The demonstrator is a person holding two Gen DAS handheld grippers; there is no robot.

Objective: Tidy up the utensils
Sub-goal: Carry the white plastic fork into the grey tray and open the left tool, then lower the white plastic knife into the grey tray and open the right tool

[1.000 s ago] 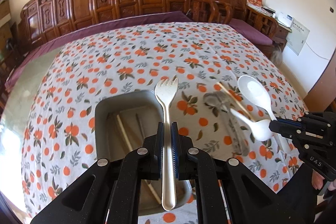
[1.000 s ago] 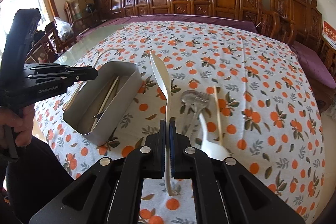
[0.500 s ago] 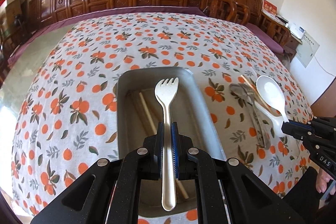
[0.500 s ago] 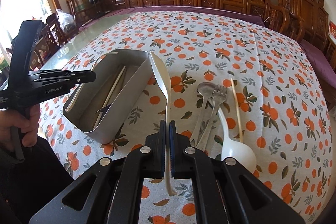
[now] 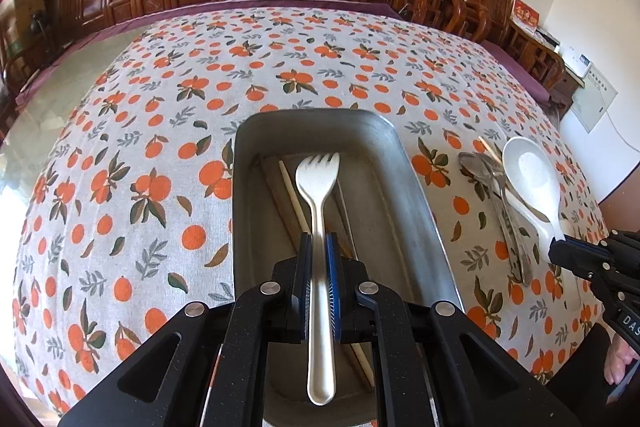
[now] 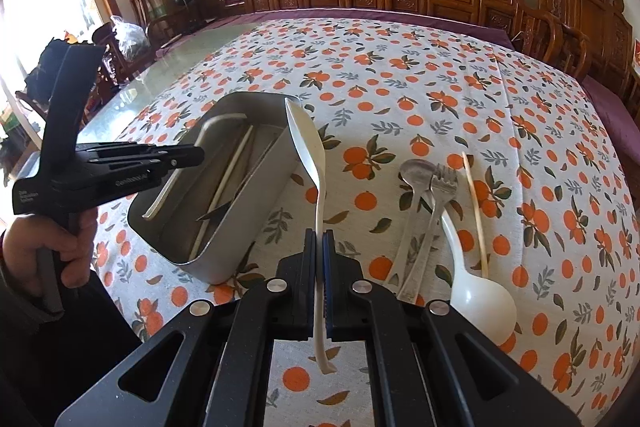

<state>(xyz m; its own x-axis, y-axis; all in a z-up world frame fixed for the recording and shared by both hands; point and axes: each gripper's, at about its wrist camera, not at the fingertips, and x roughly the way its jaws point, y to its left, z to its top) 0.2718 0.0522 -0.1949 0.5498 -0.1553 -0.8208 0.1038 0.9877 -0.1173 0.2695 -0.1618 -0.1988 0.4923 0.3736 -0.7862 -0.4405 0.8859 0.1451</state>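
Fork [image 5: 318,187] in left gripper [image 5: 319,259], now over metal tray [image 5: 404,163].

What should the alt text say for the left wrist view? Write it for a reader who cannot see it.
The left hand-held gripper holds a white plastic fork, tines forward, above an open metal tin containing a chopstick. To the right on the orange-print tablecloth lie metal utensils; the right hand-held gripper holds a white spoon.
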